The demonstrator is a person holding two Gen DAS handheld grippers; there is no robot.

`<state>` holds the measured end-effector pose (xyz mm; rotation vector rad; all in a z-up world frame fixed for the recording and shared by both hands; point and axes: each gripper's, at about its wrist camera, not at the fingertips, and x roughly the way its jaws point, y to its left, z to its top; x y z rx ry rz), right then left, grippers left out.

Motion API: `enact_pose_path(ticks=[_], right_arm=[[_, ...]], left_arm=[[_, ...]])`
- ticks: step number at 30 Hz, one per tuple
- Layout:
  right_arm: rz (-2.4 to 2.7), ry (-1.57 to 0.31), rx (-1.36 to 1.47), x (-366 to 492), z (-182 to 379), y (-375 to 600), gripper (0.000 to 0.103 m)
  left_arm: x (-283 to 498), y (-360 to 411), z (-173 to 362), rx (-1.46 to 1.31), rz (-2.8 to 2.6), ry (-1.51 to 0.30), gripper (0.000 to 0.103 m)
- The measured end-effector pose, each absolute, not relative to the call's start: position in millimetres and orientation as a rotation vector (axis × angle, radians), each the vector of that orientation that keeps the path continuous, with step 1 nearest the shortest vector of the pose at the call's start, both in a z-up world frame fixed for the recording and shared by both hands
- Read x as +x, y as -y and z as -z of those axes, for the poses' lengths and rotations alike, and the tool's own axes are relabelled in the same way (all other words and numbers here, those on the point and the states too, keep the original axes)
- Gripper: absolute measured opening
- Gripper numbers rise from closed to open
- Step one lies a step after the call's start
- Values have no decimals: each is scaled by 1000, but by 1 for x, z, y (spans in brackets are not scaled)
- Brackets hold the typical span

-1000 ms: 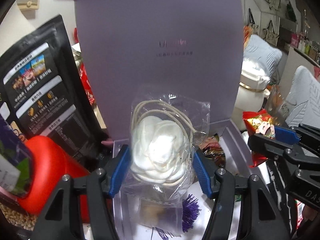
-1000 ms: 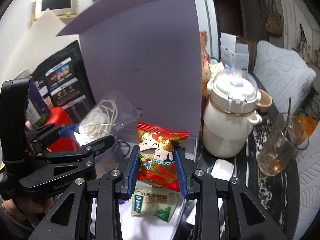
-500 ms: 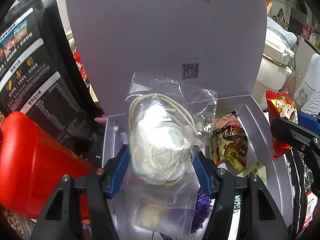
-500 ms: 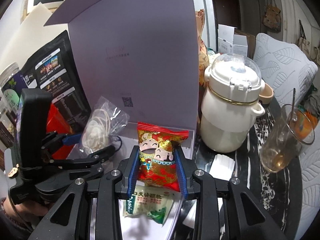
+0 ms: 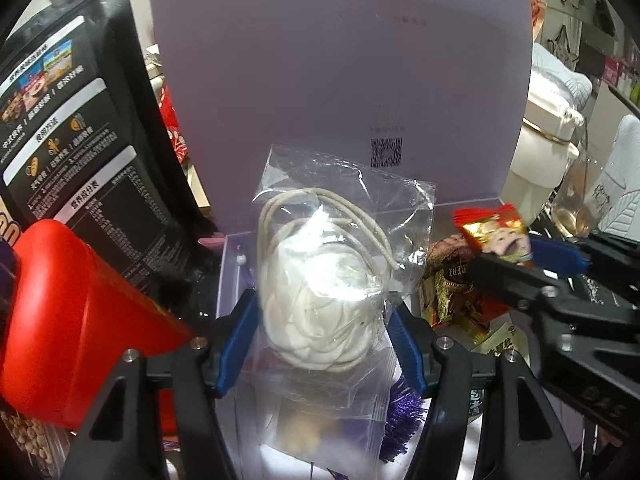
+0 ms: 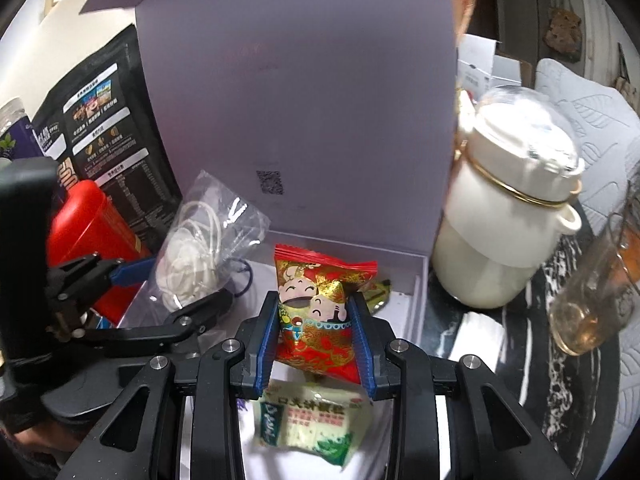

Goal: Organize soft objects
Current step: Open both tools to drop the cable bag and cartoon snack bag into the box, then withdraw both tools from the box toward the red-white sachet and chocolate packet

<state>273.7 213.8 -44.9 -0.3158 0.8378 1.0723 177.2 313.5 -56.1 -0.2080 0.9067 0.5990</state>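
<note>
A clear plastic bag (image 5: 320, 300) of white cloth and cord sits between the blue pads of my left gripper (image 5: 322, 320), which is shut on it above the open lilac box (image 5: 230, 264). My right gripper (image 6: 316, 332) is shut on a red and gold snack packet (image 6: 320, 300), held upright over the box's tray (image 6: 420, 280). In the right wrist view the left gripper (image 6: 172, 288) and its bag (image 6: 200, 248) hang at the box's left side. The red packet (image 5: 492, 232) shows at the right of the left wrist view.
The box lid (image 6: 296, 100) stands upright behind both grippers. In the tray lie a green and white sachet (image 6: 308, 420), a gold packet (image 5: 448, 280) and a purple tassel (image 5: 400, 412). A white pot (image 6: 508, 220) and a glass cup (image 6: 592, 300) stand right; a red canister (image 5: 72, 320) and a black pouch (image 5: 80, 140) left.
Both grippers have sunk closer to the box with their loads still held. The lid now fills more of each view.
</note>
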Motion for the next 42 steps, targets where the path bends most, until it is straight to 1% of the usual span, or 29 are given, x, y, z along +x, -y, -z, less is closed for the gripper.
enact_pose_path(ticks=[4, 6, 8, 9, 10, 11, 12, 13, 14, 26, 39, 40, 42], right_arm=[[-1043, -841, -334, 276, 47, -220, 36], [-1015, -841, -333, 279, 47, -221, 48], [-1024, -851, -316, 282, 46, -219, 53], [-1027, -856, -313, 283, 45, -218, 57], [-1020, -858, -316, 284, 44, -216, 60], [-1014, -852, -319, 283, 43, -214, 61], [-1010, -846, -323, 283, 41, -212, 61], [-1008, -844, -324, 282, 40, -209, 61], [-1002, -841, -323, 282, 38, -206, 61], [-948, -758, -300, 274, -10, -170, 61], [-923, -608, -246, 251, -82, -127, 61], [-923, -596, -242, 248, -87, -124, 61], [-927, -569, -234, 242, -97, -117, 66]], left_arm=[[171, -317, 54, -240, -590, -903, 63], [170, -322, 56, -269, -587, -917, 65], [168, -324, 58, -275, -586, -922, 65], [173, -325, 58, -269, -596, -922, 66], [173, -324, 57, -265, -600, -920, 67], [172, -322, 56, -263, -600, -918, 73], [173, -317, 47, -260, -602, -916, 76], [173, -316, 46, -258, -605, -911, 81], [173, -315, 44, -259, -601, -905, 82], [170, -288, -2, -222, -587, -814, 82], [149, -259, -83, -157, -564, -659, 82], [147, -257, -86, -155, -562, -651, 82], [141, -253, -96, -149, -559, -631, 82]])
